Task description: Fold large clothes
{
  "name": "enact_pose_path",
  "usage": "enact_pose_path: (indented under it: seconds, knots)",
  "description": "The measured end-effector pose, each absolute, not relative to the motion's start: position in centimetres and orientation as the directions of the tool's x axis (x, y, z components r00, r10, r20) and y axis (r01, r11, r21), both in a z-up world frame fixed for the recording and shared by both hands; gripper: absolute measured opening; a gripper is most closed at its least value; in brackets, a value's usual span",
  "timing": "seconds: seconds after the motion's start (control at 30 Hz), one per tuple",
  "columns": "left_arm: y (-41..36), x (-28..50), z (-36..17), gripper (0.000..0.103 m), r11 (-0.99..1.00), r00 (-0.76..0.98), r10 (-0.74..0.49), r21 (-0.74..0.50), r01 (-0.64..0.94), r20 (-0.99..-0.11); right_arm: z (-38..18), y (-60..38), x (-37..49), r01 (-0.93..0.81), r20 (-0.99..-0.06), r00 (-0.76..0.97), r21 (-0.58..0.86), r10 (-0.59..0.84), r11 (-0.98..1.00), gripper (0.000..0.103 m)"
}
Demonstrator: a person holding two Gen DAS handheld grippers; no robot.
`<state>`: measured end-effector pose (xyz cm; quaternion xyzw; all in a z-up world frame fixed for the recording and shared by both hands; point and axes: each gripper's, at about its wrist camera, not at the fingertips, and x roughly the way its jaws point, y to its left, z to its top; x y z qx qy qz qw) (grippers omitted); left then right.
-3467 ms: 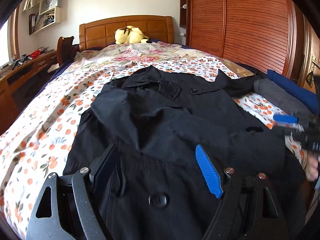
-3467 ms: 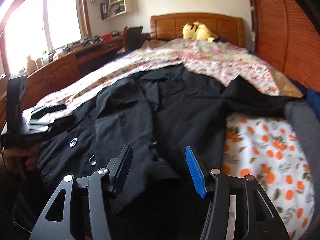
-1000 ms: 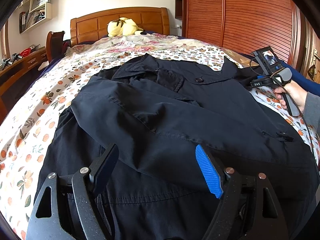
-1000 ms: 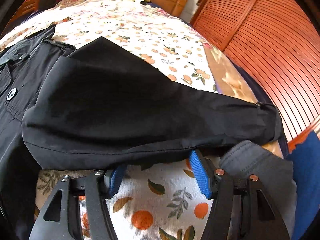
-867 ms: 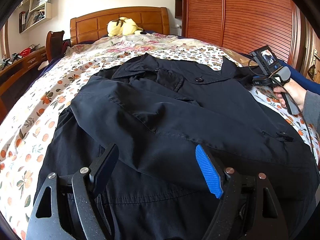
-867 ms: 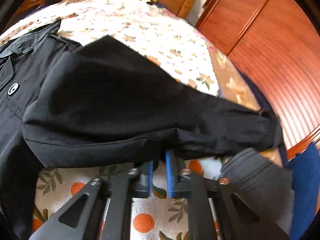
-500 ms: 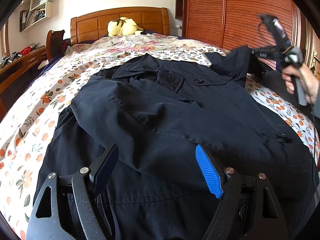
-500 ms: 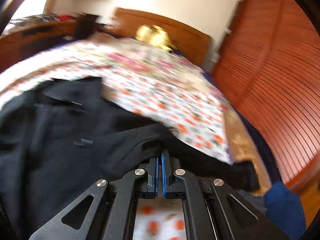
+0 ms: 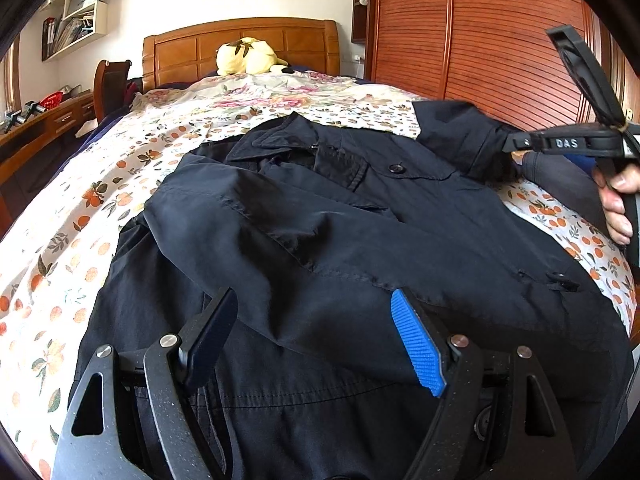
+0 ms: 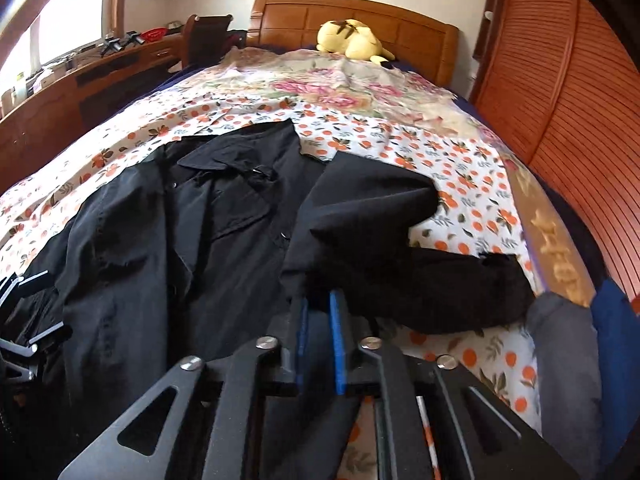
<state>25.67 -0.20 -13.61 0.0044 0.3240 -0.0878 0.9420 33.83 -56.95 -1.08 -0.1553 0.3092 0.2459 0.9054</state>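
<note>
"DAS" on right gripper [image 9: 568, 143]

We note the black coat [image 9: 340, 240] runs off the near edge in both views. The sleeve [image 10: 372, 232] hides the right gripper [image 10: 318, 320] fingertips. Shelf [image 9: 76, 20] contents are too small to identify.

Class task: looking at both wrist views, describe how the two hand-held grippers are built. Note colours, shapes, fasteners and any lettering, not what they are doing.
The left hand-held gripper has speckled black arms with triangular cut-outs and silver screw heads; one finger pad is ribbed blue, the other shows dark. The right hand-held gripper has the same black frame, with blue pads. Seen from the side, its body carries white lettering "DAS", and a bare hand grips its handle.
</note>
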Motion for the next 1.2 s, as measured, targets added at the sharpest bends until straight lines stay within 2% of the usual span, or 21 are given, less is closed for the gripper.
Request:
enact_pose_path:
  seconds: [0.03, 0.1, 0.2, 0.6, 0.83, 1.0, 1.1, 1.2]
  knots:
    - [-0.1, 25.6, -13.5, 0.080, 0.984, 0.777, -0.166, -0.053, 0.169, -0.607, -0.7, -56.9, 33.3, -0.537, -0.633, 0.691, -0.128, 0.347, 0.834, 0.023]
    - [0.1, 25.4, -13.2, 0.080, 0.984, 0.782, -0.170, -0.060, 0.169, -0.600, 0.2, -56.7, 32.6, -0.523, -0.623, 0.705, -0.134, 0.339, 0.841, 0.046]
    - [0.3, 24.8, -12.6, 0.080, 0.982, 0.796, -0.182, -0.071, 0.173, -0.577, 0.3, -57.9, 31.5, -0.458, -0.590, 0.748, -0.126, 0.305, 0.880, 0.058]
    - [0.9, 22.3, -9.6, 0.080, 0.972, 0.847, -0.234, -0.082, 0.221, -0.477, -0.2, -59.7, 35.3, -0.307, -0.578, 0.795, -0.122, 0.184, 0.944, 0.061]
    - [1.1, 21.7, -9.0, 0.080, 0.974, 0.858, -0.225, -0.070, 0.217, -0.463, -2.2, -59.0, 39.9, -0.240, -0.626, 0.771, -0.114, 0.118, 0.964, 0.061]
    - [1.2, 21.9, -9.4, 0.080, 0.972, 0.844, -0.230, -0.069, 0.225, -0.484, -3.0, -58.9, 42.4, -0.209, -0.659, 0.747, -0.104, 0.090, 0.972, 0.061]
    - [1.1, 22.0, -9.5, 0.080, 0.970, 0.838, -0.237, -0.068, 0.234, -0.492, -3.5, -59.0, 43.9, -0.215, -0.661, 0.742, -0.079, 0.111, 0.973, 0.068]
    - [1.1, 22.2, -9.6, 0.080, 0.968, 0.831, -0.246, -0.078, 0.240, -0.499, -4.4, -58.9, 45.3, -0.185, -0.666, 0.743, -0.105, 0.069, 0.977, 0.073]
